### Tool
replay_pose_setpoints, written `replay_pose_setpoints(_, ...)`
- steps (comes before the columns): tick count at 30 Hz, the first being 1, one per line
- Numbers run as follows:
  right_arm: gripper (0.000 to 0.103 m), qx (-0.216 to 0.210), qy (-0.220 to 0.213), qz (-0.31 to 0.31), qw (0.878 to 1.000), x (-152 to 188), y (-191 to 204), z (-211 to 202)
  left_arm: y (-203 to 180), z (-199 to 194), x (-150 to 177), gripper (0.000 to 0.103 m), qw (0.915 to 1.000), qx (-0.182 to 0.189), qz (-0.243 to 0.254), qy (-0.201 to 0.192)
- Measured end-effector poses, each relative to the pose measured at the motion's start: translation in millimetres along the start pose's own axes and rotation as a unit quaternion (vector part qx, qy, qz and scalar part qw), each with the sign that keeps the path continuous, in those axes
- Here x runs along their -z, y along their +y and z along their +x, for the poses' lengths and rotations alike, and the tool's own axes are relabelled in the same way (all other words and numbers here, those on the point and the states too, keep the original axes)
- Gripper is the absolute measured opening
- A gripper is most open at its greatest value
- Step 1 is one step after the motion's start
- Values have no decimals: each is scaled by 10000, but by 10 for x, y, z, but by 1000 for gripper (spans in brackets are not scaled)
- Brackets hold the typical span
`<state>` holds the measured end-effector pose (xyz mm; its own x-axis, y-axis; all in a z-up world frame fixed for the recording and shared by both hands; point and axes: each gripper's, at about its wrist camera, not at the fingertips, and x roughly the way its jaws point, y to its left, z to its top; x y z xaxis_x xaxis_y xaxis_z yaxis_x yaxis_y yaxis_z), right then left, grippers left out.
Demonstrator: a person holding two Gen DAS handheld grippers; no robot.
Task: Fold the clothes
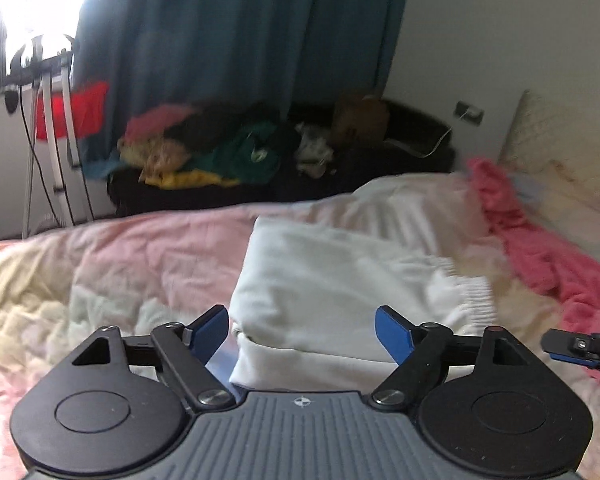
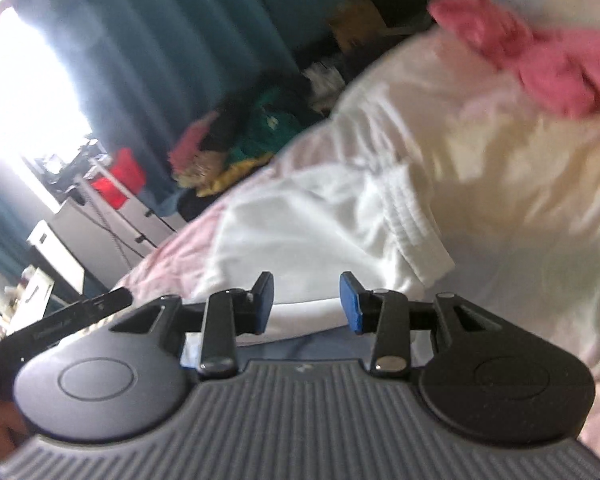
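Broadly, a bed (image 1: 100,256) fills the lower part of both wrist views, covered by a crumpled quilt in pale pink, cream and white. Behind it hangs a tall teal curtain (image 1: 236,28), with bright window light at its left edge. Below the curtain, a dark low surface carries a heap of mixed clothes (image 1: 204,148) in pink, green, yellow and black; details there are blurred. A cream pillow (image 1: 560,148) leans at the head of the bed on the right.

On the quilt lies a white garment (image 1: 340,276), folded into a thick rectangle, with a ribbed elastic band (image 2: 412,220) showing along its right side. A pink knitted garment (image 1: 540,248) lies bunched just beside it, toward the pillow.

Nearest the camera, the left tongs (image 1: 302,330) hover at the near edge of the white garment with the blue pads (image 1: 210,332) spread wide, holding nothing. The right tongs (image 2: 306,304) sit at the same garment's near edge, tilted, pads parted with a clear gap and empty. In the left view, the tip of the right tongs shows at the far right edge, above the pink garment.
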<state>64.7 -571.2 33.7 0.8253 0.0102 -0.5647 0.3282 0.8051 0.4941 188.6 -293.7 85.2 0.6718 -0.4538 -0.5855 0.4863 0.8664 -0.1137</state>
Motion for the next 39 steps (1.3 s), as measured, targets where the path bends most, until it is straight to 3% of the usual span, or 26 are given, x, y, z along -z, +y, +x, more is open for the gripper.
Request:
replay_pose_setpoints(6, 40, -97, -304, -638, 9975, 189, 445, -731, -176, -939, 136, 88, 9993, 96, 173, -315)
replay_pose_setpoints(9, 43, -75, -512, -979, 9939, 335, 659, -1066, -229, -1379, 237, 97, 9973, -62, 365, -640)
replay_pose_setpoints(10, 56, -115, -600, -1061, 9925, 383, 710, -1156, -255, -1519, 279, 103, 9954, -176, 464, -819)
replay_pose_setpoints(11, 67, -159, -688, -1142, 9909, 430, 760, -1245, -281, -1659, 322, 103, 9930, -289, 562, -997)
replay_pose_setpoints(12, 88, -203, -777, -1223, 9892, 478, 811, -1335, -294, -1754, 358, 103, 9919, -312, 621, -1063)
replay_pose_setpoints(13, 92, -248, -910, -1271, 9874, 526, 849, -1417, -305, -1841, 389, 103, 9915, -305, 642, -1088)
replay_pose_setpoints(21, 92, -116, -1227, -1699, 9777, 917, 1161, -1674, -328, -2377, 682, 103, 9861, -426, 719, -1438)
replay_pose_setpoints(26, 92, 19, -1433, -1581, 9770, 1172, 1149, -1665, -151, -2585, 843, 103, 9835, -530, 552, -1637)
replay_pose_setpoints(39, 92, 470, -1731, -1565, 9713, 1567, 998, -1234, 44, -2237, 1163, 103, 9859, -483, 562, -1499)
